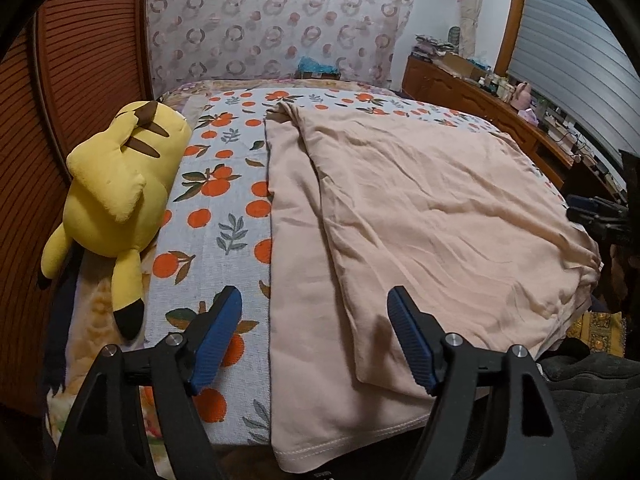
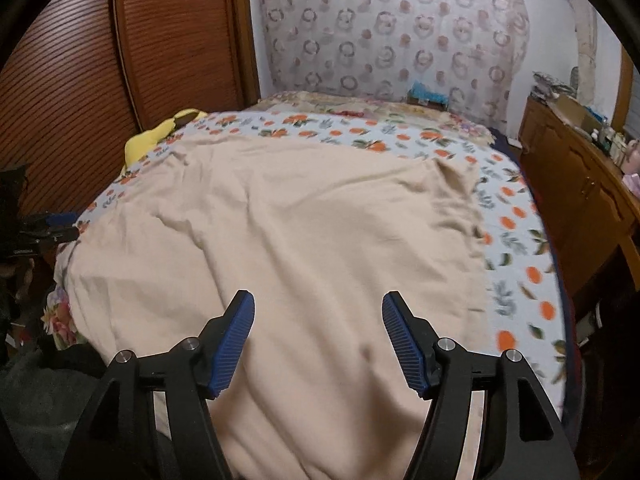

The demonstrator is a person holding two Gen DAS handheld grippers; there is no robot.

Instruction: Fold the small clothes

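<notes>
While the left wrist view is taking in the near edge of the bed, the left gripper (image 1: 314, 312) is hanging with its jaws spread and nothing between them, straddling the left border of the peach garment (image 1: 420, 208). That garment is lying on the orange-print sheet (image 1: 224, 200), one side lying doubled over the rest, its stitched hem reaching the bed's near edge. Only this view is showing the whole yellow plush toy (image 1: 120, 184) lying beside the sheet, against the slatted wooden panel (image 1: 80, 60). From the right wrist view, the right gripper (image 2: 318, 316) is likewise standing spread and empty above the garment's middle, and the wooden dresser (image 2: 576, 184) is showing more fully alongside the bed.
</notes>
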